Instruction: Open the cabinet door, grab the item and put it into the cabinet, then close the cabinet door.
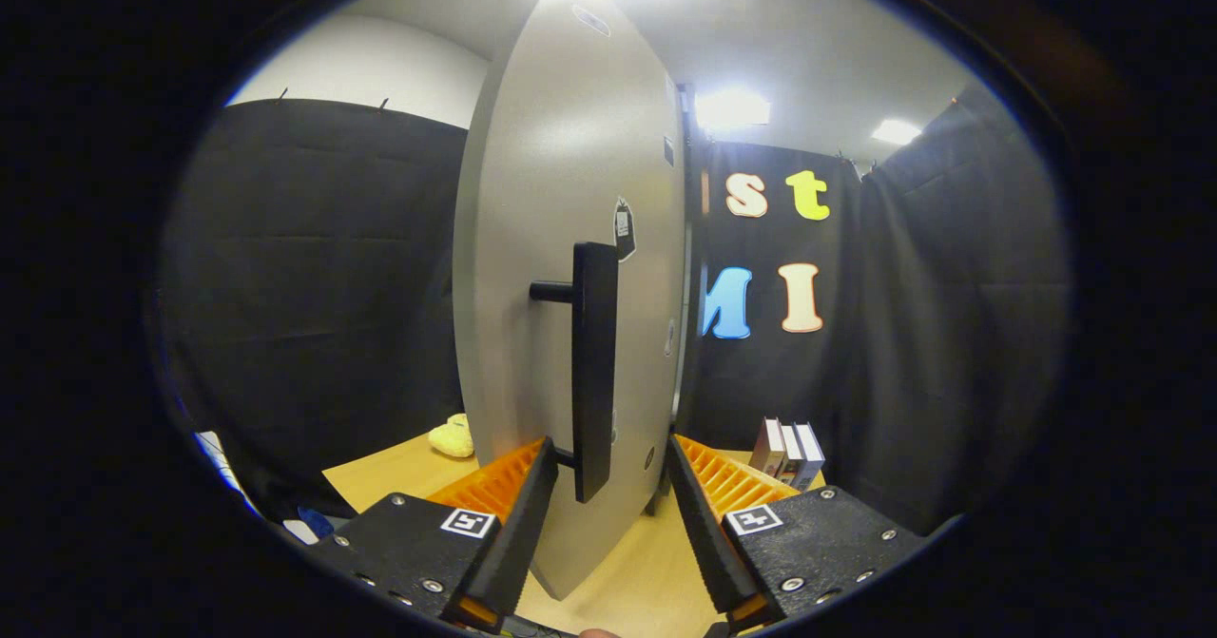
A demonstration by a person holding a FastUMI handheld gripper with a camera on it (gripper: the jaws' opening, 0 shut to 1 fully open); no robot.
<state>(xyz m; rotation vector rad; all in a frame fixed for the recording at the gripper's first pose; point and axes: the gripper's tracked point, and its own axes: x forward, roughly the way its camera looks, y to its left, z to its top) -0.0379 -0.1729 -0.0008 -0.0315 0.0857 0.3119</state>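
Between spread fingers of gripper (pixel 608 514) — lower end of black bar handle (pixel 594 372), fingers apart on either side, not pressing it. Handle upright, long axis vertical, standing off grey cabinet door (pixel 561 239) on short posts. Door seen nearly edge-on, so judged swung partly open — opening step under way or close to done. Beyond, on wooden table (pixel 647 571): small yellow item (pixel 453 436) left of door, little boxes (pixel 789 453) to right. Left to do: grab item, place inside, close door.
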